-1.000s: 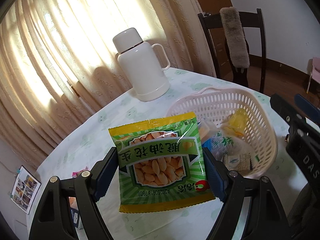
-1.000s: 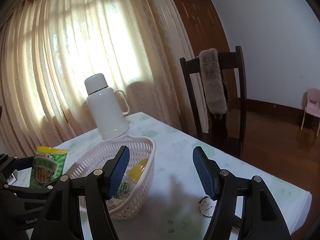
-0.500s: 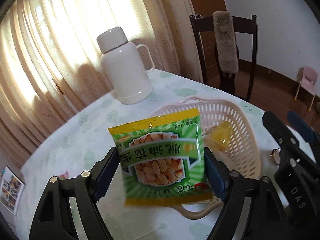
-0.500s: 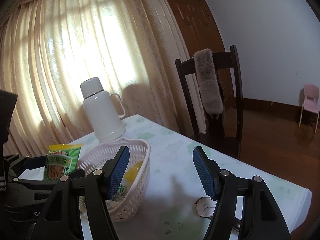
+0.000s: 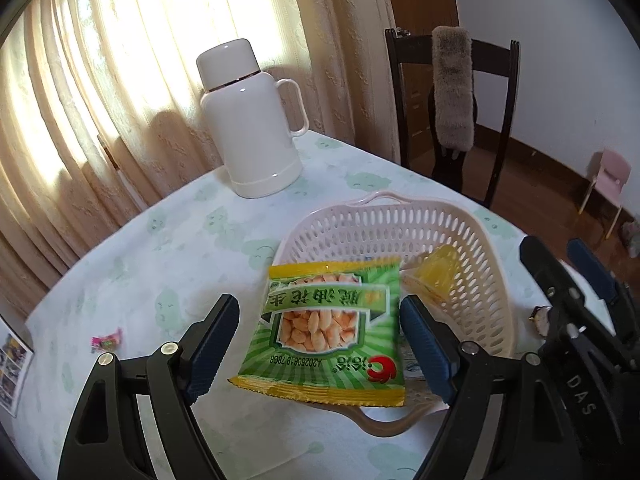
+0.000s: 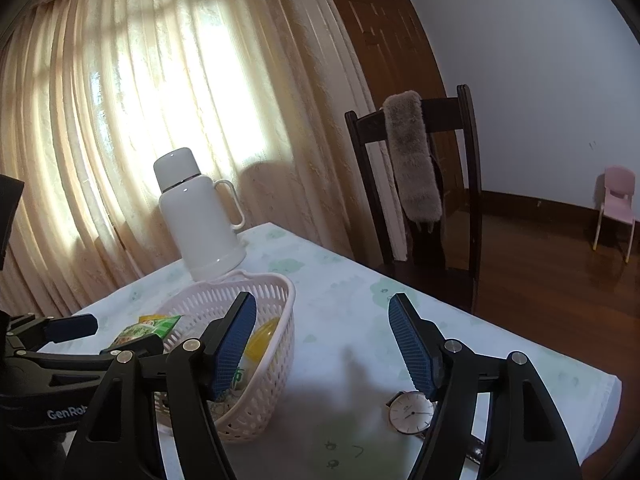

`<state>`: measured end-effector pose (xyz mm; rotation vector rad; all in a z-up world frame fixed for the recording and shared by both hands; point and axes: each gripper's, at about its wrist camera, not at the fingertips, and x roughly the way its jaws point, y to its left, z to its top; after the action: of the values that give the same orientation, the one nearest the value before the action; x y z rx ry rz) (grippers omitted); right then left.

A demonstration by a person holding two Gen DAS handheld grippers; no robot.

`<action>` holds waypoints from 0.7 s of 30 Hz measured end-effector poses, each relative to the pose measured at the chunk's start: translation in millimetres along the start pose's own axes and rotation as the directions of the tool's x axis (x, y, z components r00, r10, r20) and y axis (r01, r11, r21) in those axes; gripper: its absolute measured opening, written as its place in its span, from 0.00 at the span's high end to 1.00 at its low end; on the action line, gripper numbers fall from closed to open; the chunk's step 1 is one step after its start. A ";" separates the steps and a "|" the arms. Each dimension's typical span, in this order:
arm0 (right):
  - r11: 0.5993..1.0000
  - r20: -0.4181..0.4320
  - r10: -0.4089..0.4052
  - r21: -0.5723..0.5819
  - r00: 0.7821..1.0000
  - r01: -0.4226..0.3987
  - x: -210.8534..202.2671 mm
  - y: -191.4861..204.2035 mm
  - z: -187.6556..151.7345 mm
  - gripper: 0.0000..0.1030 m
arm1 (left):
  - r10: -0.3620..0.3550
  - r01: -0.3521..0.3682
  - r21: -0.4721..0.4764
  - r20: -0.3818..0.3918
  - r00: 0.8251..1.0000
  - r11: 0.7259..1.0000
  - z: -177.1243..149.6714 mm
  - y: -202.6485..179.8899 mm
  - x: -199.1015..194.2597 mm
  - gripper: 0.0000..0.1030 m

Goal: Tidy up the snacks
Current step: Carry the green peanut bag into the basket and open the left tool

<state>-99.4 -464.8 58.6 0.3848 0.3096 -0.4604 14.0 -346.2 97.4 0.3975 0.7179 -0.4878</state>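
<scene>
A green and yellow peanut bag [image 5: 332, 328] lies flat over the near rim of the white plastic basket [image 5: 400, 216], partly inside it. My left gripper [image 5: 318, 300] is open around the bag: the left pad stands clear of its edge and the right pad sits close beside it. Inside the basket are a yellow jelly cup [image 5: 440, 272] and other packets, mostly hidden by the bag. In the right wrist view the same basket [image 6: 272, 280] sits left of my right gripper [image 6: 322, 298], which hangs open over the tablecloth with nothing between its fingers.
A white thermos jug [image 5: 252, 120] stands behind the basket by the curtain. A wristwatch [image 6: 412, 412] lies under my right gripper's right finger. A small pink candy wrapper [image 5: 106, 340] lies at the left. A dark chair [image 6: 420, 184] with a fur wrap stands at the table's far side.
The left gripper carried the peanut bag over the basket with both pads on it; now the bag sits lower on the basket rim and the left pad is off it. The right gripper stayed put.
</scene>
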 end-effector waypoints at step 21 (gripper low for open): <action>1.000 0.002 -0.002 0.002 1.000 0.002 0.6 -1.9 -0.7 0.32 | -0.144 0.135 -0.154 -0.050 0.988 0.979 2.5 26.2 -3.7 0.22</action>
<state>-99.9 -466.2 57.2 0.3862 0.3079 -0.4633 27.3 -325.0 106.4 0.2219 0.8399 -0.5521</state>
